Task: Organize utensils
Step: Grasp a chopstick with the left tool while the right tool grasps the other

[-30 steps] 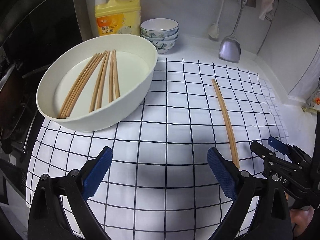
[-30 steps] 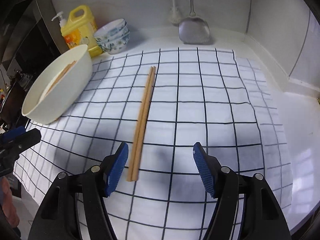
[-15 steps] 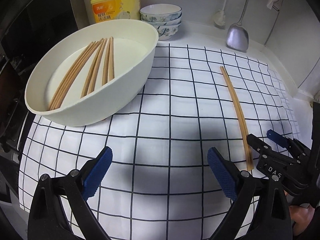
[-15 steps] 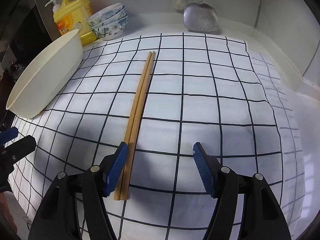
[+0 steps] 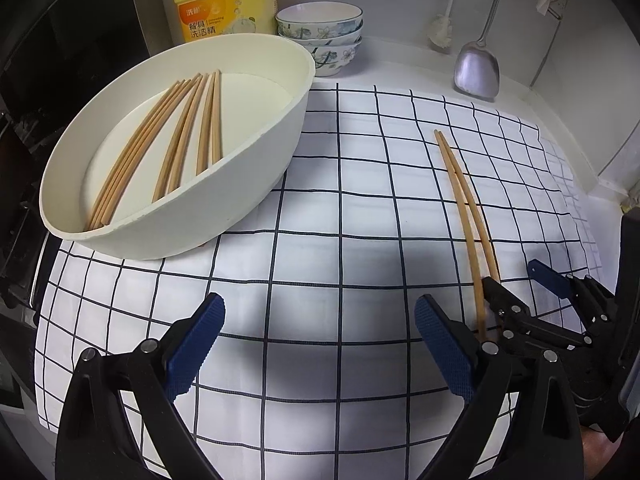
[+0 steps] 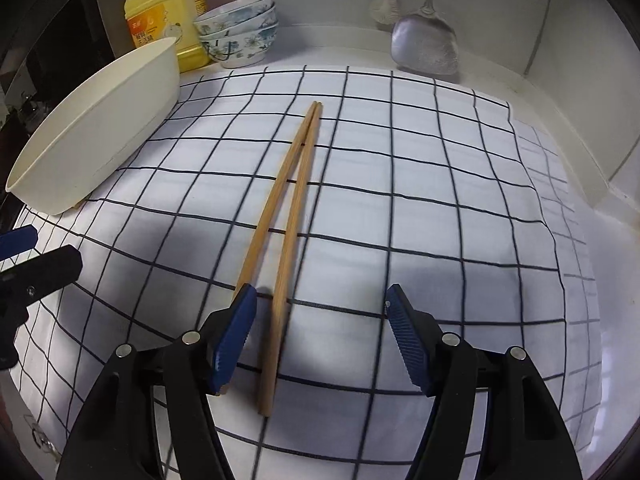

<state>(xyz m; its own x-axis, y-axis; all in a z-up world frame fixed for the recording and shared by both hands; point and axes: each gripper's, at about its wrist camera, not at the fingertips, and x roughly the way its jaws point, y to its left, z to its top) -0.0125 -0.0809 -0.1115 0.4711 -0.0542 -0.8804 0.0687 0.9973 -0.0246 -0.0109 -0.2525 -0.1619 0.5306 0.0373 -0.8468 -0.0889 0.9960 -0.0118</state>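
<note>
Right tool [image 6: 318, 334] gaped wide astride chopstick pair [image 6: 290, 216] on checked cloth [image 6: 440, 208]; left tool [image 5: 320, 344] wide, empty, near white bowl [image 5: 248, 184]

Left gripper [image 5: 318, 346]: low over the surface, jaws spread wide, blue pads [image 5: 194, 346] facing each other with nothing between them. Right gripper [image 6: 318, 334]: also low and wide open, pointing forward; its left pad [image 6: 234, 334] sits at the surface. In the left wrist view the right gripper [image 5: 516, 284] appears at lower right, just beside the left gripper's right finger, black linkage and one blue pad tip visible.
</note>
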